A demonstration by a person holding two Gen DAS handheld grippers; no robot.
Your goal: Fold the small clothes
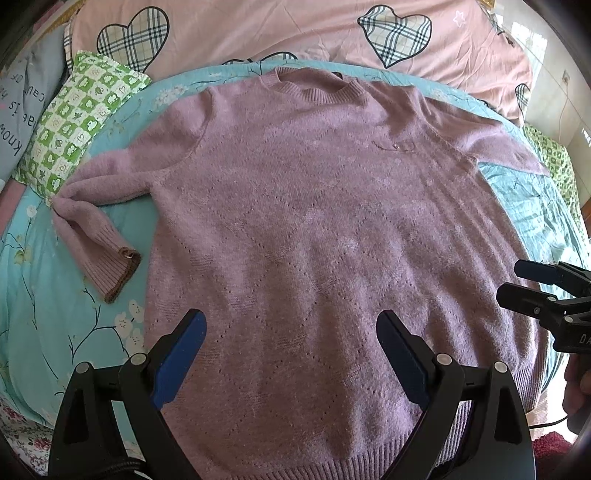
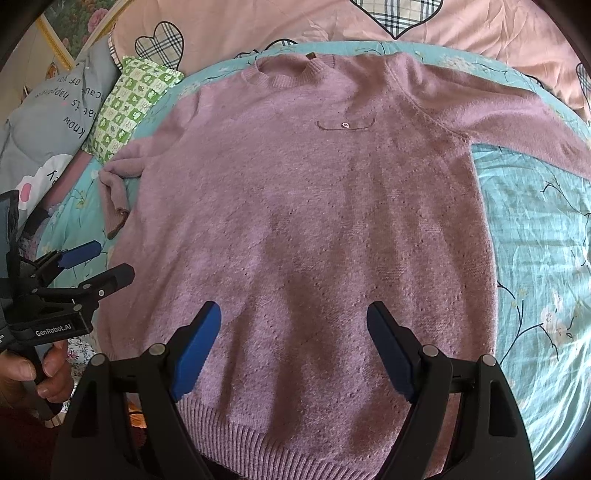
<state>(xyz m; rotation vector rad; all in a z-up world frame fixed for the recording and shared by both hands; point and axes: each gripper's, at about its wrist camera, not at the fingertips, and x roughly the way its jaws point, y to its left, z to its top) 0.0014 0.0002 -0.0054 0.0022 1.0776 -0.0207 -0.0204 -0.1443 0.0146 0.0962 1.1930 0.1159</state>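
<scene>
Mauve sweater flat on floral bedsheet, left hand-held gripper and right hand-held gripper gaping above, empty

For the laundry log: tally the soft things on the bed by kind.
Mauve knitted sweater: 1
Green-and-white checked pillow: 1
Grey pillow with printed words: 1
Pink quilt with plaid hearts: 1
Turquoise floral sheet: 1
Total: 5

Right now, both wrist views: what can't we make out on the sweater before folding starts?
- Right cuff: the sweater has its right sleeve running off the right wrist view's edge; in the left wrist view its end tapers off, too small to tell.
- Hem: partly covered by the left claw and right claw, both open.
- Neck label: too small to read.
- Sweater's back: face down on the teal bedspread.
</scene>
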